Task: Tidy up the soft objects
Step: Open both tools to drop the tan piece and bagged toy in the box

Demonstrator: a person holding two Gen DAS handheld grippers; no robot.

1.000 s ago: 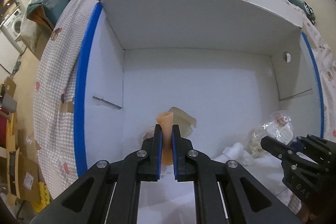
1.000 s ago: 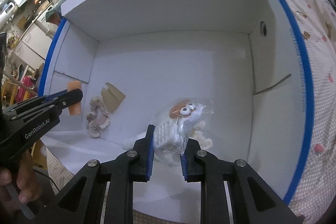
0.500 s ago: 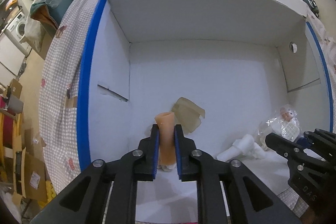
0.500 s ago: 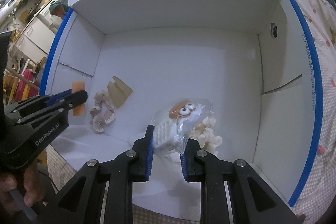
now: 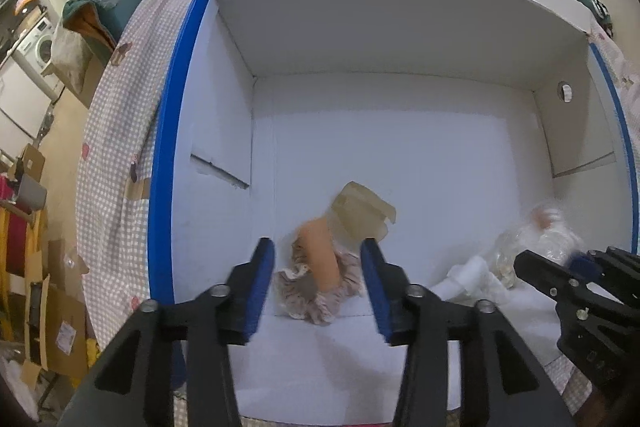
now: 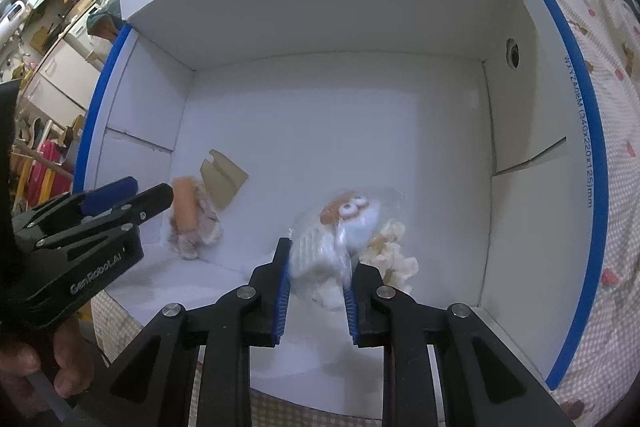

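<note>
With my left gripper (image 5: pixel 318 281) gaping empty over the orange roll (image 5: pixel 320 255) dropped on the scrunchie (image 5: pixel 316 297) near the box's (image 5: pixel 400 131) left wall, my right gripper (image 6: pixel 316 277) clamped the bagged toy (image 6: pixel 336 235), unplaced.

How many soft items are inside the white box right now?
4: orange piece on pink scrunchie, near-left; bagged toy in right gripper; white fluffy item beside it. Others may be hidden.

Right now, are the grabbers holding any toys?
The left gripper is open, holding nothing. The right gripper pinches the bagged toy with googly eyes by the bag's lower sides.
</note>
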